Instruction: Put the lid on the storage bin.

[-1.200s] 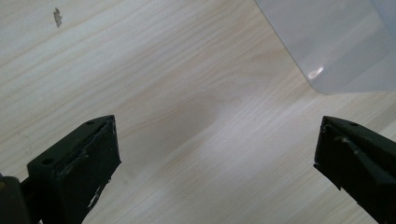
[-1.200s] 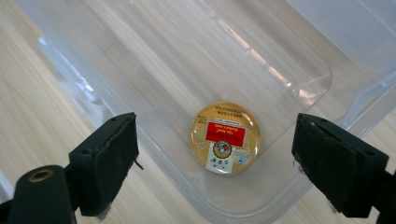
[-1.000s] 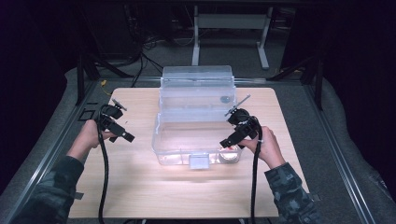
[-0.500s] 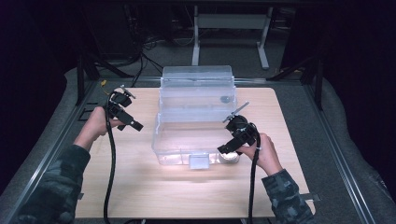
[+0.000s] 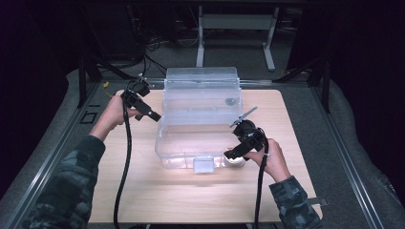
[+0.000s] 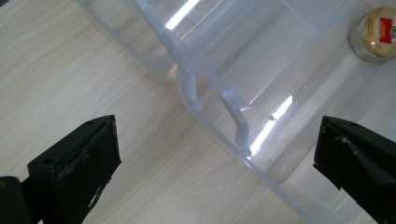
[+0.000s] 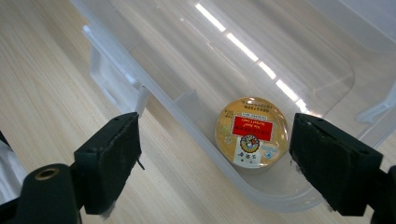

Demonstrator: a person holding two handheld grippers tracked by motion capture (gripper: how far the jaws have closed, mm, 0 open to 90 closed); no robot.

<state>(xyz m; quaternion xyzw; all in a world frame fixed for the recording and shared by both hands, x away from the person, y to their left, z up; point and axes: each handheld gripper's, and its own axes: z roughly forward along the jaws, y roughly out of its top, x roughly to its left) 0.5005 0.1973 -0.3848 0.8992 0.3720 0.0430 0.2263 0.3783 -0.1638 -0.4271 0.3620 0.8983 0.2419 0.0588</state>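
Table: a pale wooden table [image 5: 143,191] lies in front of me, its grain running under both of my tools.

Box: a clear plastic box [image 5: 200,129] stands on the middle of the table, lid tipped up toward 12 o'clock, latch tab on the front wall facing 6 o'clock.

Jar: a small round jar [image 7: 251,133] with a gold lid and a red label sits inside the box, in the front corner at about 4 o'clock from the box's middle, touching or just beside the curved wall. In my left gripper view the same jar [image 6: 376,32] shows through the plastic at 1 o'clock.

Left gripper: my left gripper [image 5: 152,114] is off the table at 9 o'clock of the box, just beside its left wall, pointing toward 4 o'clock. Its 2 black jaws stand wide apart with nothing between the pads; the box rim and a rib run across the gap below them.

Right gripper: my right gripper [image 5: 233,155] sits at the box's front right corner, about 4 o'clock, tilted down toward the jar. Its 2 jaws are spread wide: one hangs over bare wood outside the wall, the other over the box inside, the jar between them but untouched.

Cables: 1 black cable [image 5: 125,171] trails from each tool toward 6 o'clock.
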